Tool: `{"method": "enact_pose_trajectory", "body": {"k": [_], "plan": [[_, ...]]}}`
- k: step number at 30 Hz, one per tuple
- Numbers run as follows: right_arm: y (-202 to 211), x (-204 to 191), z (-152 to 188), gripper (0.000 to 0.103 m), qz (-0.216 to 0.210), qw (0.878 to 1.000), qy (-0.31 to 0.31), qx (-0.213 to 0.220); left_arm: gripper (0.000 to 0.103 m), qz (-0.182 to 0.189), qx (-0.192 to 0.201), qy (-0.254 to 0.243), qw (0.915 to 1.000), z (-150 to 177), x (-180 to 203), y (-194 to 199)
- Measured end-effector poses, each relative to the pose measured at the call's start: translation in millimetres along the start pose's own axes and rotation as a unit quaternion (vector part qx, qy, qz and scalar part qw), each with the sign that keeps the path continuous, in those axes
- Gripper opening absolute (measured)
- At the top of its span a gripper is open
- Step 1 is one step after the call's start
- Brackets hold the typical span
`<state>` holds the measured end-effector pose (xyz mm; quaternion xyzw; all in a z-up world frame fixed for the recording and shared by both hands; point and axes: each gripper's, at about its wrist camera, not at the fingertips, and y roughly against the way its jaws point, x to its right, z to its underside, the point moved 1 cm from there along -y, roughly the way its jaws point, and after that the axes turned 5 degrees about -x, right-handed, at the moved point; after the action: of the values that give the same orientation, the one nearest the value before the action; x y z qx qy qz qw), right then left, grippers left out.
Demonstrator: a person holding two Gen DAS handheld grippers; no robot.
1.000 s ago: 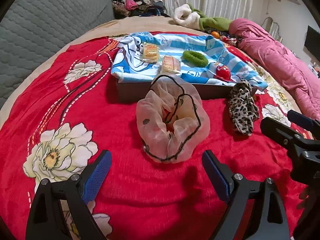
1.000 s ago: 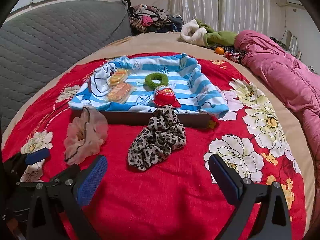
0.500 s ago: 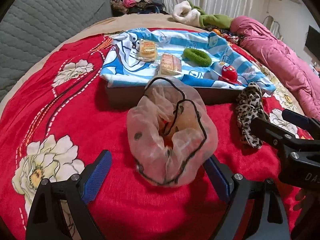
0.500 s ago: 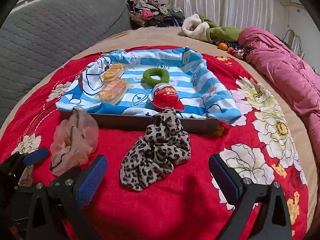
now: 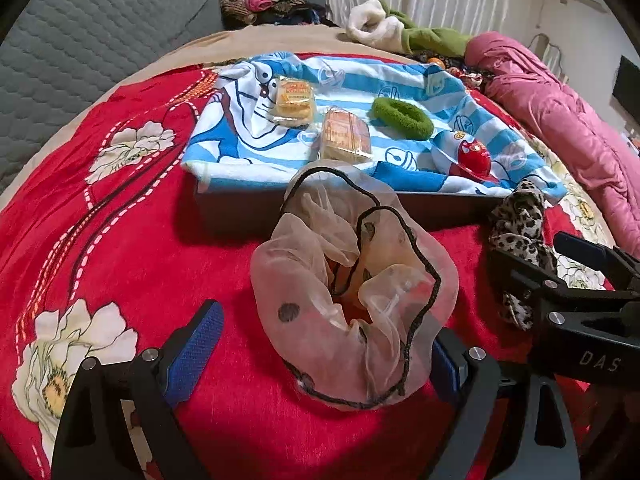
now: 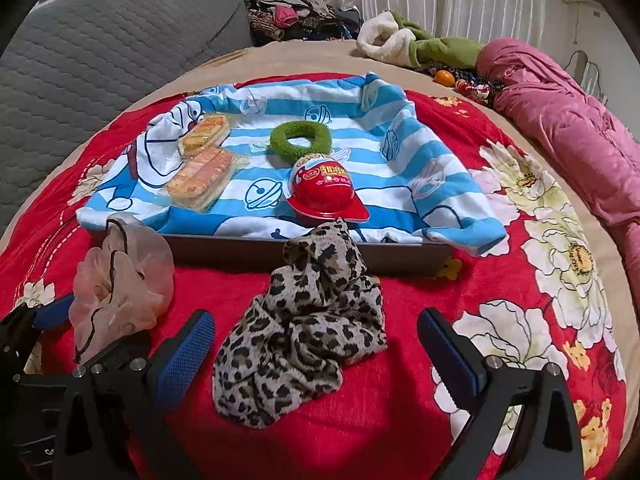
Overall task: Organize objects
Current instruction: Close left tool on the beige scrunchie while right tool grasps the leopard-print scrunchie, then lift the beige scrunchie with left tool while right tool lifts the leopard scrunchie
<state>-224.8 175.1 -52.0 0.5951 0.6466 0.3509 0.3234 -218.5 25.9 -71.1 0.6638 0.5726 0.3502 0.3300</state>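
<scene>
A sheer pink scrunchie [image 5: 352,300] with black trim lies on the red flowered blanket [image 5: 120,264]. It sits between the fingers of my left gripper [image 5: 324,328], which is open; a gap shows beside the left pad, and the scrunchie hides part of the right pad. A leopard-print scrunchie [image 6: 304,336] lies between the spread fingers of my right gripper [image 6: 316,318], also open and apart from it. Behind both stands a dark tray [image 6: 272,250] lined with a blue-striped cartoon cloth [image 6: 400,168]. It holds two wrapped cakes [image 6: 200,176], a green scrunchie [image 6: 300,140] and a red egg toy [image 6: 324,192].
A grey quilted headboard [image 6: 100,60] rises at the left. A pink duvet [image 6: 568,120] lies along the right, with a green and white garment [image 6: 420,44] and a pile of clothes [image 6: 296,16] at the back. My right gripper's frame [image 5: 580,292] shows beside the left one.
Both grippers have come forward and lower toward the bed. The pink scrunchie now lies between the left fingers and the leopard one between the right fingers. Neither has shut.
</scene>
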Motion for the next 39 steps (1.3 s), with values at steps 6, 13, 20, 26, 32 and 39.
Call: {"method": "enact_pose_trajectory", "body": {"k": [6,13,20,26,32,39], "plan": [[-7,1,-3,0.102,-0.005,1.000,-0.003,-0.003,0.092,-0.004,0.001,-0.002,1.0000,-6,1,-7],[-14,5,-5,0.090,-0.012,1.000,-0.017,-0.009,0.092,-0.005,0.006,0.002,1.0000,-8,-1,-9],[-16,2,-6,0.063,-0.012,1.000,-0.006,-0.013,0.078,0.004,0.013,0.016,0.9998,-10,-7,-6],[-17,-2,-5,0.046,-0.019,1.000,-0.003,-0.013,0.048,0.007,0.002,0.017,0.9998,-9,-8,-8],[-14,-6,-1,0.030,-0.033,0.999,0.003,-0.013,0.018,0.016,0.004,0.028,0.9995,-6,-12,-6],[-8,-9,6,0.021,-0.042,0.999,0.006,-0.011,0.010,0.010,0.001,0.028,0.9996,-2,-10,-2]]}}
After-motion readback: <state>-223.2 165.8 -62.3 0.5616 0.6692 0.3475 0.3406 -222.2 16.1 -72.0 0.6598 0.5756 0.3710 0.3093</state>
